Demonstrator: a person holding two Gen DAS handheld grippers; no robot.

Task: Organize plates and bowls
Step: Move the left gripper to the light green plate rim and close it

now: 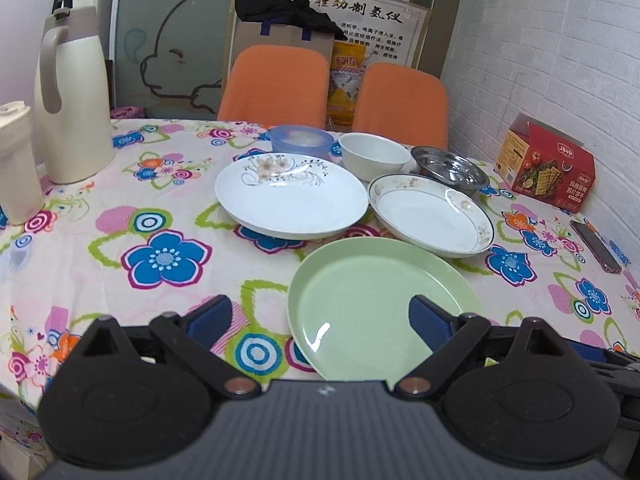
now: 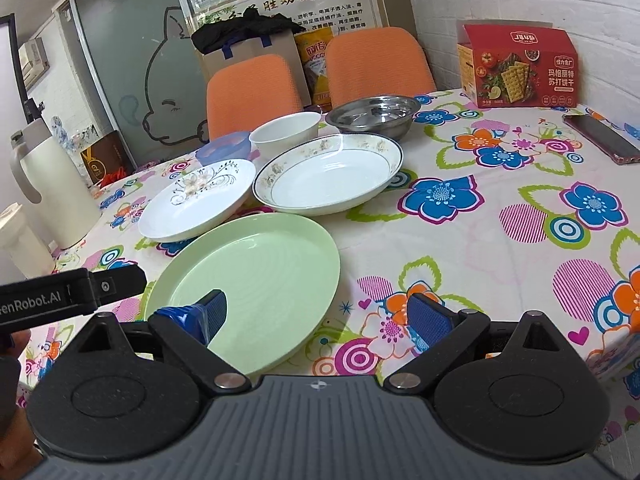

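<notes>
both of my grippers hang low over the near edge of the table, fingers spread wide and gripping nothing. my left gripper (image 1: 320,318) sits just short of the green plate (image 1: 380,300), with its right pad above the plate's near rim and its left pad out over the flowered tablecloth (image 1: 120,248). my right gripper (image 2: 322,314) comes at the same green plate from the other side: its left pad hangs above the plate's near rim, its right pad over bare cloth, and the left gripper's black body shows at the left edge of the right wrist view.

every dish looks empty. the green plate lies flat and nearest me. behind it, the white plate with a flower pattern (image 1: 291,196) and the gold-rimmed deep plate (image 1: 432,214) sit side by side, nearly touching each other. behind those, in a row: a blue lidded plastic bowl (image 1: 301,141) whose contents i cannot make out, a plain white bowl (image 1: 372,154), and a steel bowl (image 1: 450,170) whose edge sits just behind the gold-rimmed plate.

a cream thermos jug (image 1: 72,96) stands far left with a cream cup (image 1: 16,164) beside it. a red cracker box (image 1: 546,168) and a phone (image 1: 596,246) are at the right, by the wall. two orange chairs (image 1: 276,84) stand behind the table.
</notes>
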